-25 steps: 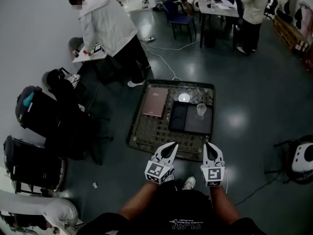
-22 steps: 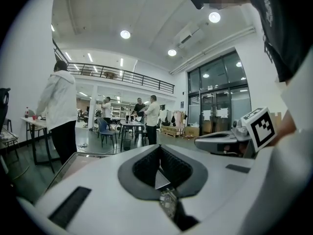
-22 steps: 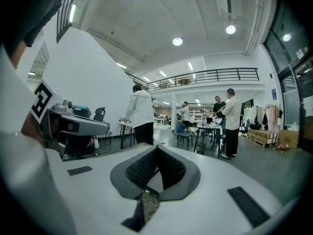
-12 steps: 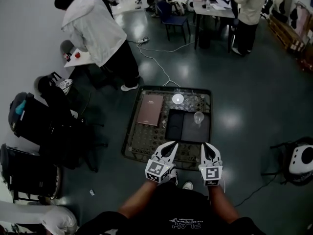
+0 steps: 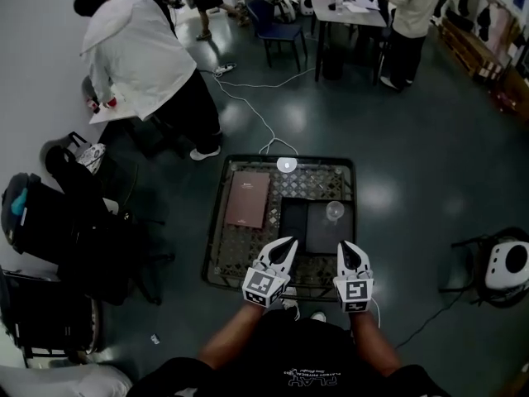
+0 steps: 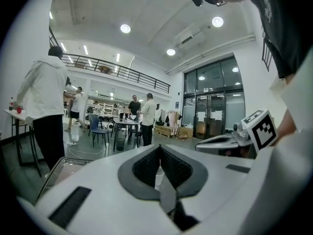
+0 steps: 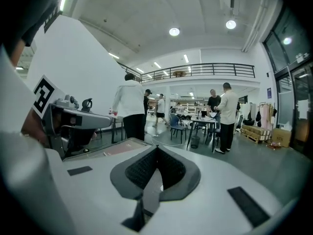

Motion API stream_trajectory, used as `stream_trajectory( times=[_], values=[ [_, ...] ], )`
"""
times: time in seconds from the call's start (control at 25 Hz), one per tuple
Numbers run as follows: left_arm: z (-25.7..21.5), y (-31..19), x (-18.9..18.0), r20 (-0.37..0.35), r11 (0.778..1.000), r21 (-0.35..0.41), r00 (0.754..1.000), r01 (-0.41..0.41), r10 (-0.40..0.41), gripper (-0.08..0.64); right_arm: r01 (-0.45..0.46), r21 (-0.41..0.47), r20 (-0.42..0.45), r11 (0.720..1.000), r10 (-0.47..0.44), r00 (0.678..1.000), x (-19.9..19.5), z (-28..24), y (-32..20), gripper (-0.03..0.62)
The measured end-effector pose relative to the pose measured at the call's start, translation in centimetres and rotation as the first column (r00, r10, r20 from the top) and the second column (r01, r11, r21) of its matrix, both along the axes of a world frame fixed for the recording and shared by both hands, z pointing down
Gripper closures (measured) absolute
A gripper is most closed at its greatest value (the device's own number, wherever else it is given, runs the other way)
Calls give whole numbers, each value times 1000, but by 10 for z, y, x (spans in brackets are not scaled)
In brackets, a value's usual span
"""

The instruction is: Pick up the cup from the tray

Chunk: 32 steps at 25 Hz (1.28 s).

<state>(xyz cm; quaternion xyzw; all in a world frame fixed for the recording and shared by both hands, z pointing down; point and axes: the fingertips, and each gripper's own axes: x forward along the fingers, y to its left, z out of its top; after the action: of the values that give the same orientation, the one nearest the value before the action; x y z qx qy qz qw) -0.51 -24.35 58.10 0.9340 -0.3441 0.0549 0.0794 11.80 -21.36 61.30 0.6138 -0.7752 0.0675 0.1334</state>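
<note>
A clear cup point(image 5: 334, 212) stands upright at the far right of a black tray point(image 5: 307, 231) on a low mesh-topped table point(image 5: 240, 246). My left gripper point(image 5: 289, 242) and right gripper point(image 5: 345, 245) hover side by side over the table's near edge, short of the tray and cup. Both point forward and slightly down. In the left gripper view the left gripper point(image 6: 159, 147) has its jaws shut together with nothing held. The right gripper point(image 7: 156, 147) in its own view is likewise shut and empty. The cup does not show clearly in either gripper view.
A brown notebook point(image 5: 248, 198) lies left of the tray and a small white bowl point(image 5: 286, 165) sits at the table's far edge. A person in a white jacket point(image 5: 136, 56) bends over a small table at left. Black bags point(image 5: 74, 213) stand left, a white device point(image 5: 504, 263) right, a cable point(image 5: 248, 106) beyond.
The whole view has moved forward: the table, tray and cup now lie closer beneath me, and both grippers have advanced from short of the table to above its near edge.
</note>
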Motion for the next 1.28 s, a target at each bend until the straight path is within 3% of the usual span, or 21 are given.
stream_trajectory(
  times=[0.44, 1.0, 1.28],
  values=[
    [25, -40, 0, -21, 995, -48, 996, -83, 82, 551, -73, -70, -43, 995, 70, 997, 1, 26, -31, 583],
    [59, -65, 9, 16, 994, -106, 999, -35, 36, 551, -59, -259, -15, 964, 57, 998, 14, 106, -63, 578],
    [66, -73, 5, 31, 993, -119, 1000, 5, -2, 551, -63, -323, 30, 944, 77, 997, 17, 130, -83, 425]
  ],
)
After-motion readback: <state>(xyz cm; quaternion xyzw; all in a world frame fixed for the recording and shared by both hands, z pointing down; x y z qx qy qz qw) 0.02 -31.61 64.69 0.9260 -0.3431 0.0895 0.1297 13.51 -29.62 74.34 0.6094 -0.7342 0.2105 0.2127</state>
